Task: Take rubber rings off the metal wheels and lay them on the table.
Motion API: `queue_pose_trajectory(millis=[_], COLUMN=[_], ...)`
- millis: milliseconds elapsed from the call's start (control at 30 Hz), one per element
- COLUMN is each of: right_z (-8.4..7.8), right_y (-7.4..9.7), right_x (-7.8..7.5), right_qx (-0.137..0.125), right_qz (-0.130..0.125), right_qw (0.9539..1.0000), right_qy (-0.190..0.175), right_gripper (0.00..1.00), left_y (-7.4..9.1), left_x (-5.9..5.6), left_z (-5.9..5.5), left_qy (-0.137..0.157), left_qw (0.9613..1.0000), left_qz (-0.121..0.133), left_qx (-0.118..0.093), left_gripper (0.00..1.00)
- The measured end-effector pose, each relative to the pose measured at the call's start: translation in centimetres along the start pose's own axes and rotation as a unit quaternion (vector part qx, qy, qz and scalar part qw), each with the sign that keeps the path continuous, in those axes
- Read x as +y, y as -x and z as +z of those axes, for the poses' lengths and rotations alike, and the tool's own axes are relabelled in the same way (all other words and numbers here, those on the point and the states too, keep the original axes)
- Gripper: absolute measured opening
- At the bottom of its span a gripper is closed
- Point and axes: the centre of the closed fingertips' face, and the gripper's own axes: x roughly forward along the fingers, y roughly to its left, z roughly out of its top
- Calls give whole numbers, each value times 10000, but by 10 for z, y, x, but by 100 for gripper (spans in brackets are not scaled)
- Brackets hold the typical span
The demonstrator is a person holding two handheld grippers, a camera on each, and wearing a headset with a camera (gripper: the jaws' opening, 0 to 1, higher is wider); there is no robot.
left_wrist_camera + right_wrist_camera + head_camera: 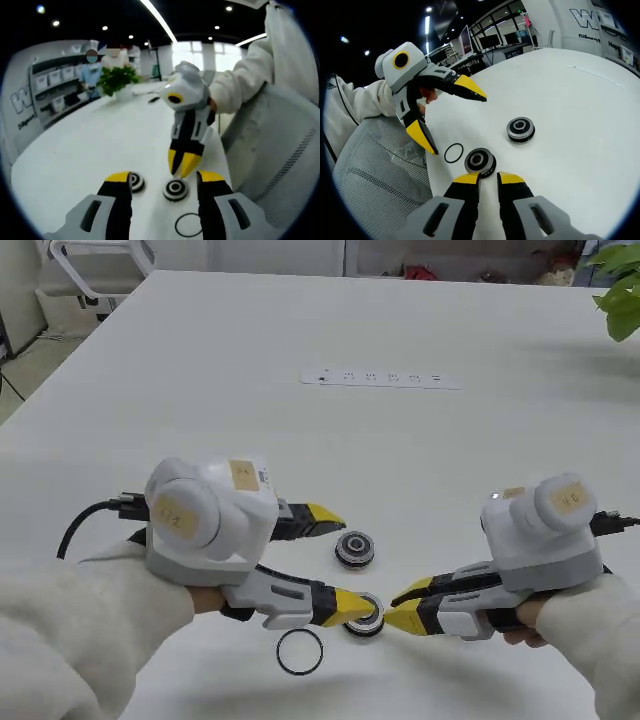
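1. Cannot see all of the nearer dark-rimmed metal wheel [364, 626] in the head view: overlapped by the yellow tips of the left gripper [348, 563] and the right gripper [393, 607].
2. Cannot tell whether the right gripper's nearly closed jaws pinch that wheel's rim or merely touch it.
3. Partly masked by the left gripper's own jaws in the left gripper view: the farther metal wheel [136, 182] and the thin black rubber ring [189, 215].
4. Too small to read: the yellow stickers [243, 475] on the gripper housings.
5. Too small to count: sockets on the flat white power strip [380, 378].
6. Cropped by the head view's edges: green leafy plant [620, 290], white-framed chair [100, 258].
7. Cut short in the right gripper view: dark wall lettering [582, 15].
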Motion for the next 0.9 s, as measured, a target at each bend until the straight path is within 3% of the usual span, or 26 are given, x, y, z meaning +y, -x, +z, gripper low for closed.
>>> queue_pose_trajectory(millis=[67,167,267,400,533,667,733,900], right_z=[-2,-3,-3,-3,-2,-3,-4,-4], right_y=[-1,-3,-3,-4,-5,-7,-8,-9], right_x=[1,2,4,4,5,7,7,9], right_qx=[28,91,103,94,84,100,103,111], right_qz=[18,0,19,25,36,57,77,103], right_qw=[10000,9998,9996,9993,9989,9987,9986,9980], right_qy=[49,153,257,348,449,505,507,621], right_gripper=[13,17,18,22,25,27,27,27], left_y=[-2,-6,-9,-12,-15,-19,-22,-25], left_x=[-1,-3,-3,-4,-7,-12,-16,-20], left_z=[-4,-7,-14,-13,-21,-25,-28,-30], left_qy=[-26,310,239,679,555,681,568,677], left_qw=[10000,9995,9997,9976,9985,9976,9982,9974], left_qz=[-15,-26,2,-38,-37,-104,-142,-208], left_qx=[39,-58,67,-114,11,29,94,120], left_gripper=[52,52,49,49,45,41,39,27])
